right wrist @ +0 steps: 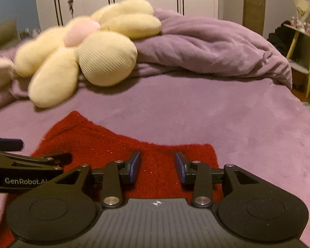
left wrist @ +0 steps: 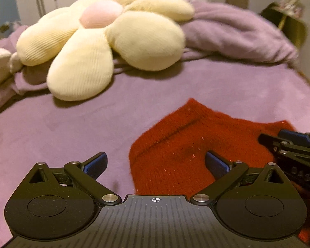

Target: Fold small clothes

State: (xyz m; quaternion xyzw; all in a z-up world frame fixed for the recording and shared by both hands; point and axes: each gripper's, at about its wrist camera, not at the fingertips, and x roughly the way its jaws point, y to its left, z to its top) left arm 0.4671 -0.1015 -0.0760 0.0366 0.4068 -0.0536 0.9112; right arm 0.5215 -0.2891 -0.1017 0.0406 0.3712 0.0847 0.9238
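At about nine o'clock on the bed lay a cream flower-shaped cushion [left wrist: 105,41] with a pale pink centre, its petals spreading over the purple bedspread [left wrist: 51,128]. Behind it, toward one o'clock, a purple duvet [right wrist: 206,49] was bunched in a long heap.

The left gripper [left wrist: 156,164] pointed down at the bed with its jaws spread wide; nothing was between the blue pads [left wrist: 96,165]. Its left finger stood over bare bedspread and its right finger over the left edge of the red knitted garment [left wrist: 175,144].

That garment lay flat on the bedspread at the near middle of the bed, at six o'clock from the cushion. It was a deep red knit with a raised seam line running diagonally across it and small glints in the yarn. Its far left corner rose to a point toward eleven o'clock; its far edge ran roughly straight to a squarer corner at the right.

The right gripper [right wrist: 158,168] hung over the garment's right half, jaws parted a moderate way, with red knit showing between the pads but neither pad visibly pressing on it.

From twelve to three o'clock beyond the garment the bedspread was smooth. The bed's right edge dropped off at three o'clock, with a pale side table [right wrist: 303,47] past it.
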